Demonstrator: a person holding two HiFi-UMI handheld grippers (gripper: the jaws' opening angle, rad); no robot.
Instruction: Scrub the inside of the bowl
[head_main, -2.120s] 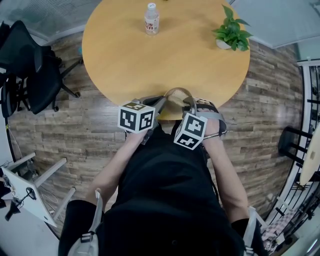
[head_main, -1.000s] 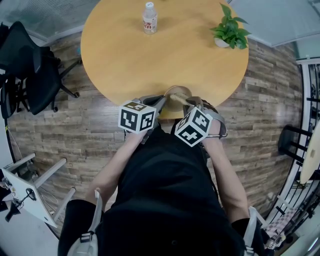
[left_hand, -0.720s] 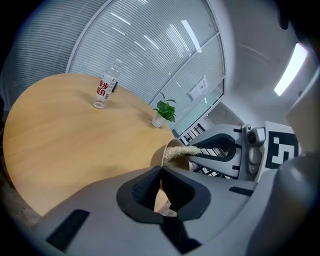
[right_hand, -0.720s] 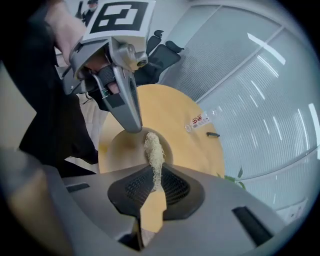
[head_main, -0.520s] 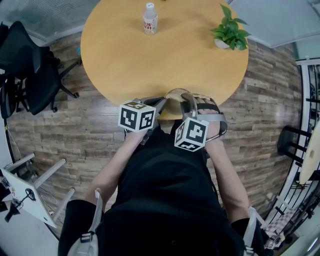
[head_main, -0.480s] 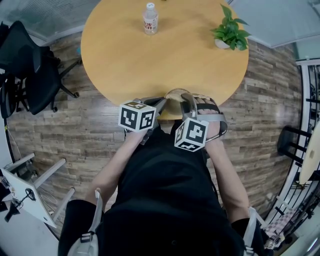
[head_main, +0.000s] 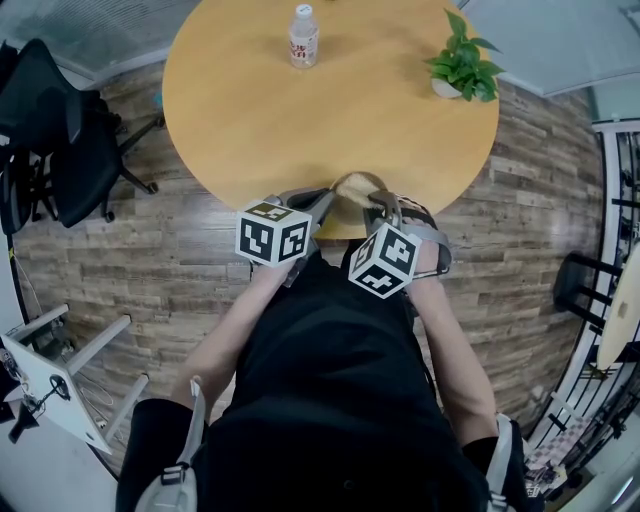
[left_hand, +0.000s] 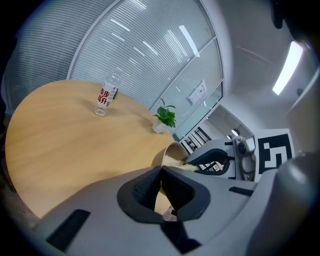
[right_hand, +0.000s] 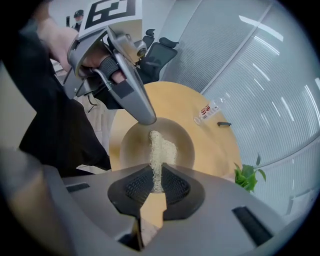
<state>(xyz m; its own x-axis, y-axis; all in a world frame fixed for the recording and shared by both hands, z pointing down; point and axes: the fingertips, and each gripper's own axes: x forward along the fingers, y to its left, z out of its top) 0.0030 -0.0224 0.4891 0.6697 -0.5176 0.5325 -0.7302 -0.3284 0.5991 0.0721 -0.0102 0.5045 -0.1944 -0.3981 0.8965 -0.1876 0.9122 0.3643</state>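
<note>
1. Rolled since half a second earlier in the head view, the right gripper (head_main: 378, 205) showed its marker cube at a new angle, while the left gripper (head_main: 325, 198) kept its place. The bowl (head_main: 352, 183) sat at the near edge of the round table (head_main: 300, 110), between the two grippers.
2. From the left gripper view, that gripper's jaws were pinched together on the bowl's rim, steadying it. Pale fibres of the scrubber (left_hand: 176, 162) lay inside.
3. From the right gripper view, the right jaws were clamped on the scrubber, whose free end rested against the bowl's inner wall.
4. Scrubbing seemed to be under way. The next move called for sweeping the scrubber round the wall while the rim grip held firm, since the bowl stood close to the table's edge.
</note>
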